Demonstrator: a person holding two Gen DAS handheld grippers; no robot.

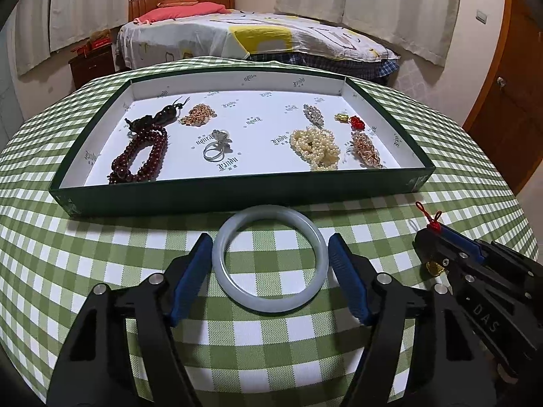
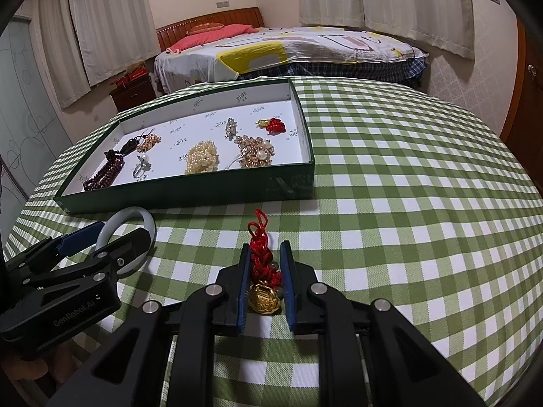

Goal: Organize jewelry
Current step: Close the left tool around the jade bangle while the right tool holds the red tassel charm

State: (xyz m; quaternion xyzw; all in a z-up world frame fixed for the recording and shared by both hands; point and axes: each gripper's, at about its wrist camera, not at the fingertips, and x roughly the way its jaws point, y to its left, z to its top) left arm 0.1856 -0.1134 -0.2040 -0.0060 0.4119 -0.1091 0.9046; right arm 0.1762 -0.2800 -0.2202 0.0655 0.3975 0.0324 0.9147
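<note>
A pale jade bangle (image 1: 271, 257) lies flat on the green checked tablecloth in front of the dark green tray (image 1: 237, 193). My left gripper (image 1: 269, 247) is open, its blue fingers (image 1: 190, 278) on either side of the bangle, close to its rim. The bangle also shows in the right wrist view (image 2: 142, 220). My right gripper (image 2: 266, 254) has its jaws narrowed around a red knotted charm with a gold pendant (image 2: 263, 296) lying on the cloth; contact is unclear. The tray holds dark red beads (image 1: 142, 159), rings (image 1: 217, 149), a pearl necklace (image 1: 315, 146) and brooches.
The tray (image 2: 190, 190) stands on the far side of the table. A second red and gold charm (image 1: 351, 120) lies in its far right corner. A bed and curtains stand behind the table. My right gripper (image 1: 437, 237) shows at the right in the left wrist view.
</note>
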